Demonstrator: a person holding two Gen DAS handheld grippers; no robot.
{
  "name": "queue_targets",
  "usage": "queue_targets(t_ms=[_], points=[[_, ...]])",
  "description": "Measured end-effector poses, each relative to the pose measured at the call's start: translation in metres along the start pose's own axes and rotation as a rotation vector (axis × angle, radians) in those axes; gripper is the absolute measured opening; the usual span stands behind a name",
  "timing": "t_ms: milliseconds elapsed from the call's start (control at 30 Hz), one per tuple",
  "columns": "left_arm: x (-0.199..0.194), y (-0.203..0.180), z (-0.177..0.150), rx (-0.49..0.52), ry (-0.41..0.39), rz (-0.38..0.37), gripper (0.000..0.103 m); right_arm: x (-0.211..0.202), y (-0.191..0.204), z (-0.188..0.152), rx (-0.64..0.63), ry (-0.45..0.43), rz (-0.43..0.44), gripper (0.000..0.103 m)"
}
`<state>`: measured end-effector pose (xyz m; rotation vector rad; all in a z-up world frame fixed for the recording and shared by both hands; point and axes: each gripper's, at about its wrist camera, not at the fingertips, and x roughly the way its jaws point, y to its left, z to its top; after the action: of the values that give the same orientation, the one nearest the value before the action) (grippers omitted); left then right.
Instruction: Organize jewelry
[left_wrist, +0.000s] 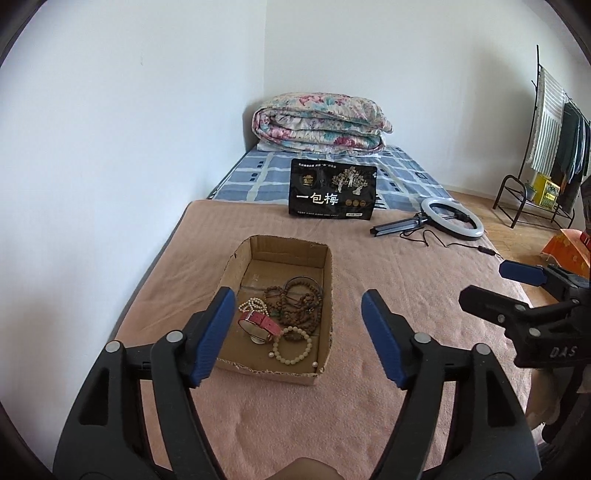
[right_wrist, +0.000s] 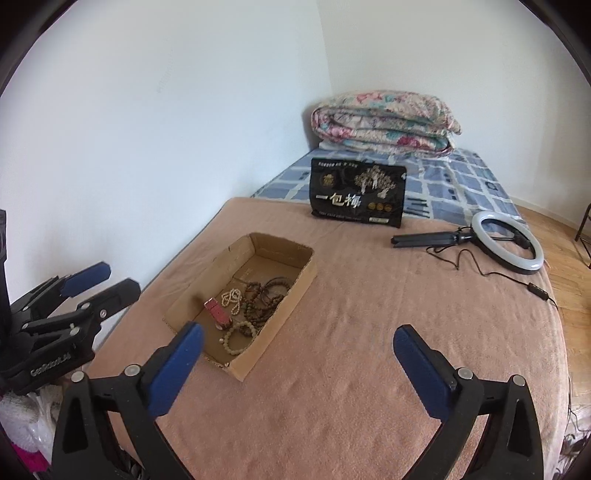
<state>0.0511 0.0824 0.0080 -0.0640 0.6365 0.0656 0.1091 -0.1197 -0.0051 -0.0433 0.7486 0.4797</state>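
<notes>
On the bed's pink blanket (left_wrist: 369, 266), a cardboard box (left_wrist: 327, 295) holds the jewelry (left_wrist: 291, 314). Both tools hover released and empty: left tool (left_wrist: 297, 336) just near of it, right tool (right_wrist: 295, 373) farther right.

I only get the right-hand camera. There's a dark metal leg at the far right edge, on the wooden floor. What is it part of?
Observer: A black metal clothes rack, with garments hanging from its top bar.
Operator: Is anything stored lower down on it?
Observer: Yes, a yellow box sits on its low shelf.
Operator: Is there anything else on the floor over there?
Observer: An orange patterned thing lies nearer the camera than the rack. I cannot tell what it is.
</notes>
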Motion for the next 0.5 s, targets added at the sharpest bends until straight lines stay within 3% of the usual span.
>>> queue_targets(t_ms=[233,300,500], points=[[-0.009,-0.015,-0.010,0.031,-0.008,0.016,0.081,-0.004,-0.005,-0.007,-0.006,-0.020,-0.028,0.103],[-0.008,-0.018,-0.011,0.038,-0.005,0.014,0.086,-0.002,-0.006,-0.008,-0.011,-0.024,-0.036,0.103],[-0.005,-0.027,-0.013,0.066,-0.018,0.046,0.087,0.005,-0.011,-0.015,-0.017,-0.026,-0.065,0.103]])
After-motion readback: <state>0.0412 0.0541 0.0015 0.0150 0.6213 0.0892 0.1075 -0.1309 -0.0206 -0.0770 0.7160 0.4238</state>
